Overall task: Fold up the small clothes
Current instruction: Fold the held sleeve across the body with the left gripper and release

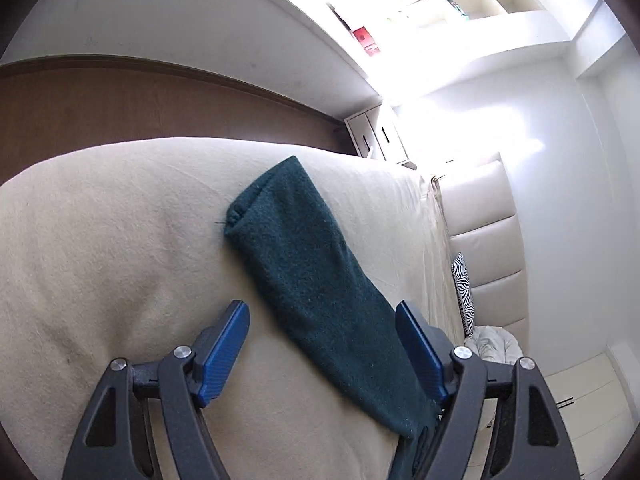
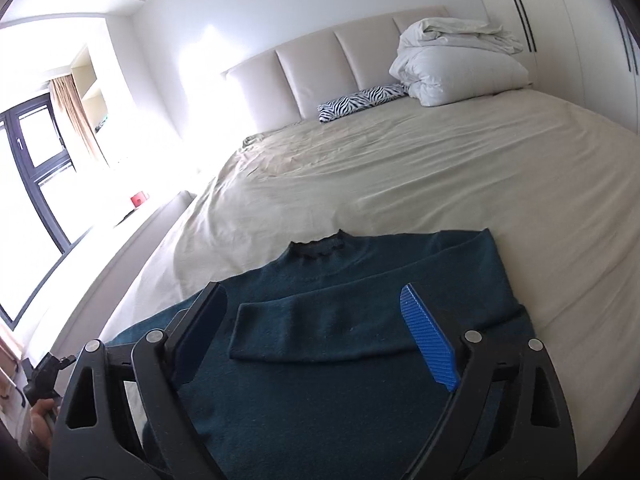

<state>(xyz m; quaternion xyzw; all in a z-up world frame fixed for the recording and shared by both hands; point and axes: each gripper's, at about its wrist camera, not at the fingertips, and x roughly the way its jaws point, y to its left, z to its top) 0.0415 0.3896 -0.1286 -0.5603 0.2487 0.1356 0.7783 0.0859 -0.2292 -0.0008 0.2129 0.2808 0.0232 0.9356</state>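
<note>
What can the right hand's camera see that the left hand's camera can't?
Only the right wrist view shows the sweater's collar, the sleeve folded across its chest, the white duvet pile and the window.

Only the left wrist view shows a sleeve lying out straight, the wooden wall panel and a small white cabinet.

Both show the dark green sweater, the beige bed sheet, the zebra-print pillow, the padded headboard, and an open gripper: left gripper, right gripper.
</note>
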